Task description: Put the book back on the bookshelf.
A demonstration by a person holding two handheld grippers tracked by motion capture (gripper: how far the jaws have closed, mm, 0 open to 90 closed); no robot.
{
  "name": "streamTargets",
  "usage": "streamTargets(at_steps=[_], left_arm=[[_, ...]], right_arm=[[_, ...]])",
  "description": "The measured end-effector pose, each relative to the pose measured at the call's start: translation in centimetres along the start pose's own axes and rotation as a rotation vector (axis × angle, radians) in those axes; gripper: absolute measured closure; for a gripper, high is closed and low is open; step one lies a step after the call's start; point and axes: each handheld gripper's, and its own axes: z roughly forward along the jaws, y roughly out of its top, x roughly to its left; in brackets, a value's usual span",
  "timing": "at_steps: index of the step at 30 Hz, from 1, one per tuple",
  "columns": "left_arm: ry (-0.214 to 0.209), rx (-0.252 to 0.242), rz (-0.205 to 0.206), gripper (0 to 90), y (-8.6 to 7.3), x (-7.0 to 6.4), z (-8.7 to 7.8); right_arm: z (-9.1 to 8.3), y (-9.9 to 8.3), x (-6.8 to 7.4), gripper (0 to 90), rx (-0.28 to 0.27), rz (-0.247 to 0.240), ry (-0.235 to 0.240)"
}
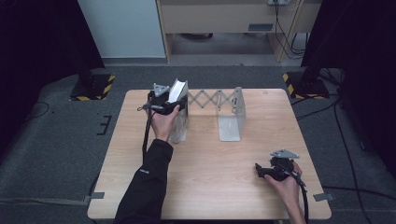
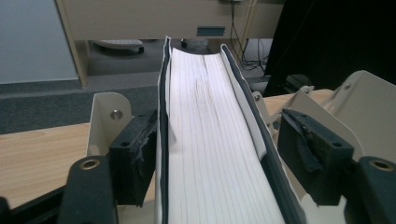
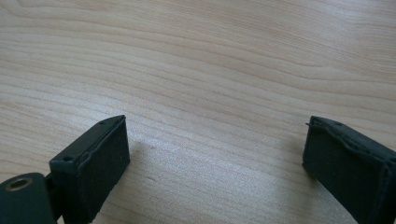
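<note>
Book placement nearly done — thick white-paged, dark-covered book [image 2: 210, 154] stands against cream metal expanding bookend rack [image 1: 232, 116]; left gripper [image 2: 219, 154] jaws apart around it, release pending — right gripper [image 3: 215, 158] gapes, idle.

The book's [image 2: 210, 154] near end is cut off by the frame's bottom edge.

A pale wooden table [image 1: 210, 172] carries an expandable metal book rack [image 1: 231, 114] — a book [image 1: 176, 91] standing in it.
</note>
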Motion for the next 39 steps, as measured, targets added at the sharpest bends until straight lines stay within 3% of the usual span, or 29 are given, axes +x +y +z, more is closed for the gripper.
streamTargets(at_steps=[6, 11, 13, 22, 27, 39], left_arm=[[-0.083, -0.04, 0.01, 25.2, -1.7, 0.9, -2.0], [-0.103, -0.044, 0.013, 25.4, -3.0, 1.3, -3.0], [-0.113, -0.022, 0.007, 26.2, -4.0, 1.6, -3.4], [-0.122, 0.016, 0.003, 35.5, -6.3, 1.9, -3.7], [-0.1, 0.012, -0.002, 44.8, -7.4, 2.0, -3.3], [-0.065, 0.0, -0.009, 46.1, -7.5, 1.1, -3.3]], right_arm=[[0.0, 0.0, 0.0, 7.6, 0.0, -0.001, -0.001], [0.0, 0.0, 0.0, 7.6, 0.0, -0.001, 0.0], [0.0, 0.0, 0.0, 7.6, 0.0, -0.002, 0.001], [0.0, 0.0, 0.0, 7.6, 0.0, -0.003, 0.0], [0.0, 0.0, 0.0, 7.6, -0.001, -0.002, 0.0], [0.0, 0.0, 0.0, 7.7, 0.0, -0.003, -0.001]])
